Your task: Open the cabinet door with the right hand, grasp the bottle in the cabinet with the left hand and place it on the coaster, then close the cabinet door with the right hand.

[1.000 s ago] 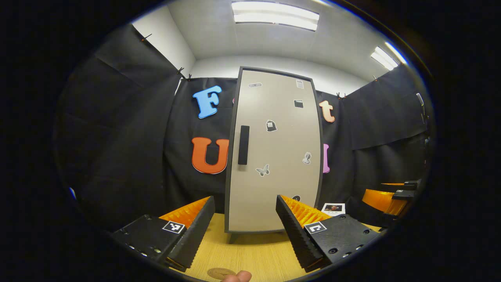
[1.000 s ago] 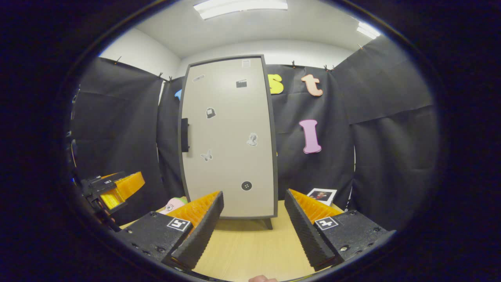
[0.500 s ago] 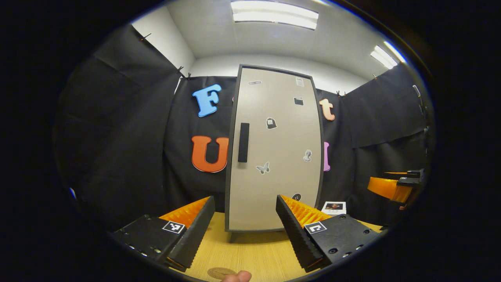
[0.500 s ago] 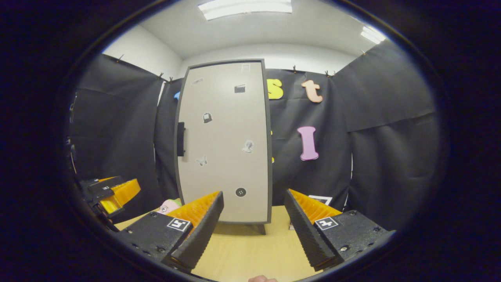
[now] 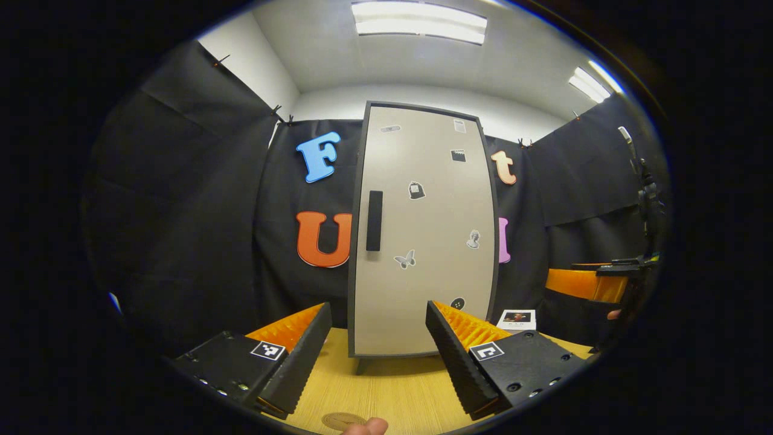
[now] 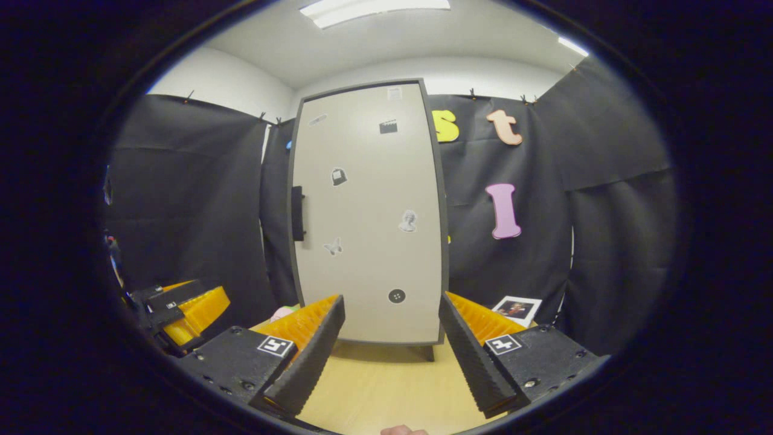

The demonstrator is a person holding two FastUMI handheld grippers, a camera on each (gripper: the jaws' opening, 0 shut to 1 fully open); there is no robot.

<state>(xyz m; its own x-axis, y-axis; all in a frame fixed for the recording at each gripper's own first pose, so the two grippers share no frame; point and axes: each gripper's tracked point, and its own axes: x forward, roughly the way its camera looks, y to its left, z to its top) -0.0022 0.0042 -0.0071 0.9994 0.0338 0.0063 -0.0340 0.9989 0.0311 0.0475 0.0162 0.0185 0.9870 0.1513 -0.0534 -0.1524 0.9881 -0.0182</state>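
- Beige, tall cabinet door (image 6: 368, 211) with a dark frame is shut, so the first step, opening it, is not yet done; the bottle is presumably behind it, unseen.
- Right gripper (image 6: 391, 320) stands with its jaws wide and empty, apart from the black vertical handle (image 6: 297, 213); I judge it must reach there and pull.
- Left gripper (image 5: 378, 329) is also wide and empty, above the light wooden table (image 5: 392, 393), near the round brown coaster (image 5: 339, 420).
- Black cloth walls; ceiling lamps on.

Wooden table (image 5: 386, 399): cabinet (image 5: 423, 241), coaster (image 5: 339, 420), photo card (image 5: 517, 318).
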